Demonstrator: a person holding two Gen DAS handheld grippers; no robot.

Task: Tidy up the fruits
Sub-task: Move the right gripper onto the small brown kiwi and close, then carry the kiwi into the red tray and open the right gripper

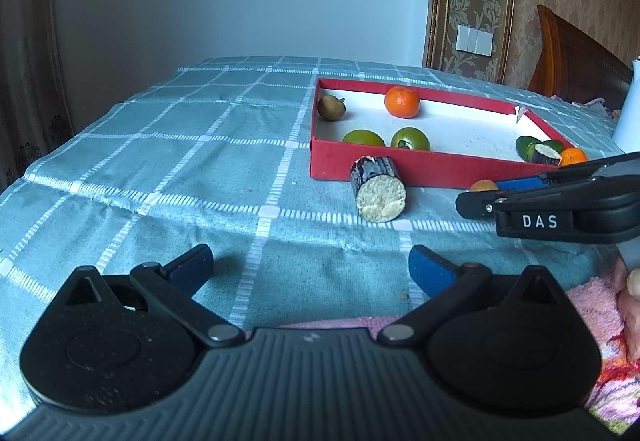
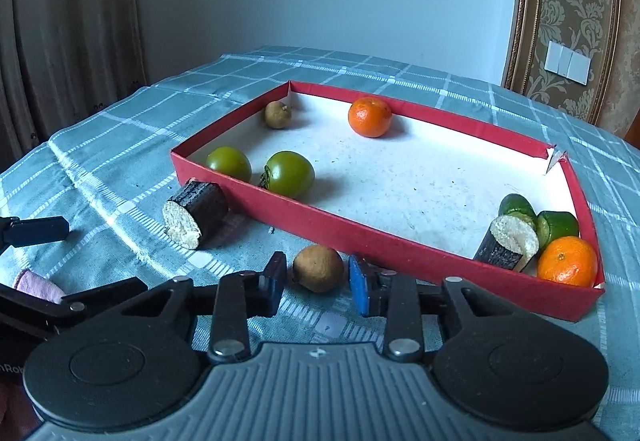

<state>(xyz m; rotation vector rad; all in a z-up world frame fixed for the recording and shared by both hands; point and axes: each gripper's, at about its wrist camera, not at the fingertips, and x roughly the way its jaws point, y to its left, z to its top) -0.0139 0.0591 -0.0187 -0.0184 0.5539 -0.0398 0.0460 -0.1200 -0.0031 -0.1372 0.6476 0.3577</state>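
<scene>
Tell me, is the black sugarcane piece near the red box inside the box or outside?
Outside. The sugarcane piece lies on its side on the tablecloth, against the outer wall of the red box.

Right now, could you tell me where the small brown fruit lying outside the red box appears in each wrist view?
Left wrist: the brown fruit peeks out at right, behind the right gripper.
Right wrist: low centre, between the open pads.
Shared landmark: the red box, near wall just behind it.

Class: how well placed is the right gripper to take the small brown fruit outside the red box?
Probably well placed: the brown fruit already sits between the open right gripper pads, with nothing in between.
</scene>
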